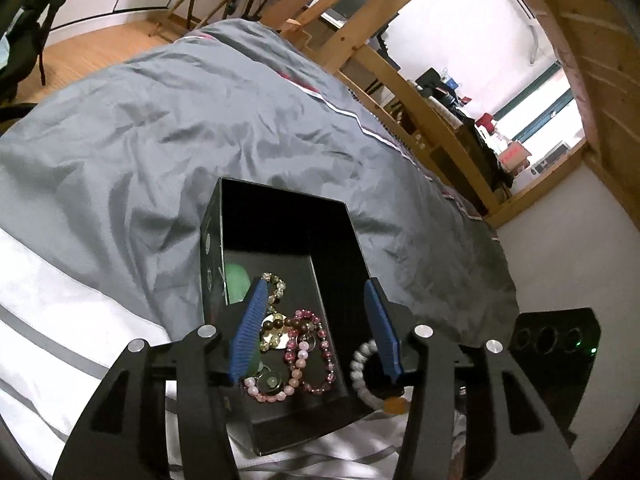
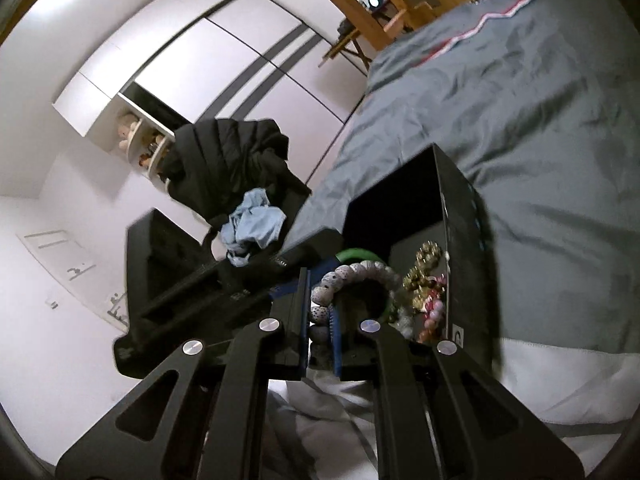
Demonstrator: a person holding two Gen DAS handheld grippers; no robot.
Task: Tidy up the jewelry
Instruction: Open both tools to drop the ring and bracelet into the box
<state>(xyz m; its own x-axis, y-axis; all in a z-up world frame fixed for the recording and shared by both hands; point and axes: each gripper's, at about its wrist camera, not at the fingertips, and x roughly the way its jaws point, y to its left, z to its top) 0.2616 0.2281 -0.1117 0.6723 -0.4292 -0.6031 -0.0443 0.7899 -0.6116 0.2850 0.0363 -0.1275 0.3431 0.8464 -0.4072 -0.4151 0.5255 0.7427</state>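
Note:
A black open box stands on the grey bed cover. Inside lie several bead bracelets: a pink one, a pale pink one, a gold-brown one and a green bangle. My left gripper is open over the box, its fingers straddling the bracelets. My right gripper is shut on a white speckled bead bracelet, held at the box's near edge. That bracelet also shows in the left wrist view, beside the left gripper's right finger.
The grey duvet covers the bed, with a white striped sheet at the near side. A wooden bed frame runs along the far right. A black jacket on a chair and a white wardrobe stand to the left.

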